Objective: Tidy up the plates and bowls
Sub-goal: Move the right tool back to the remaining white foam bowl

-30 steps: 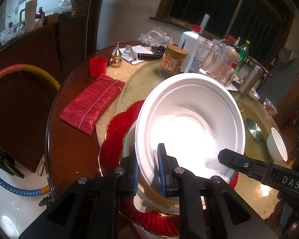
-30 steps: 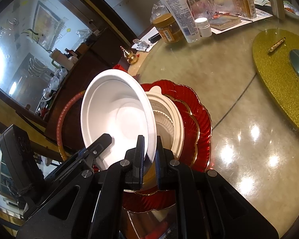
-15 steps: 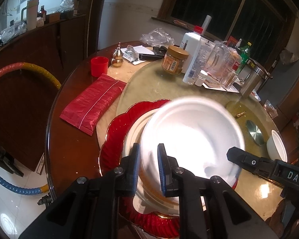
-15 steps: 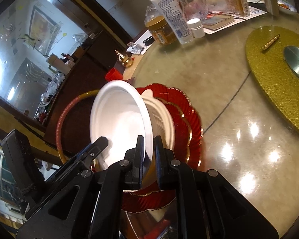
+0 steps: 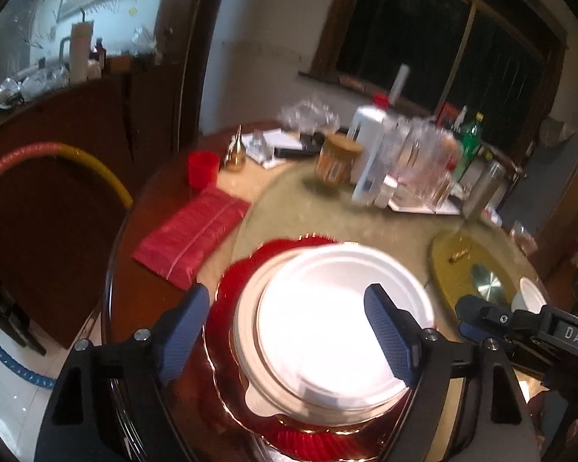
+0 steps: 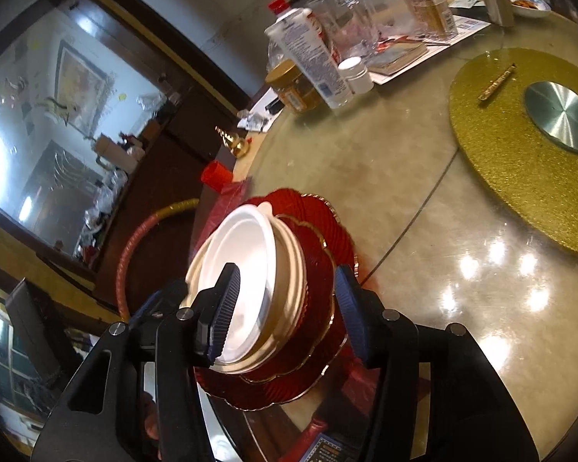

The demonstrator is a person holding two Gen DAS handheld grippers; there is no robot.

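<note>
White bowl (image 5: 339, 327) nested in stack on red plate (image 5: 235, 288); your left gripper (image 5: 289, 327) and right gripper (image 6: 285, 304), jaws just opened, straddle it at 6 o'clock, fingers spread, pinching nothing.

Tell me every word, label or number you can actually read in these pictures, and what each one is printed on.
"DAS": white letters on the black body of the right gripper, seen from the left wrist view.
White bottle: printed label, too small and blurred to read.
Jar: label blurred, unreadable.
Blue packet at the bottom edge: print too small to read.
Nothing else is legible.
</note>
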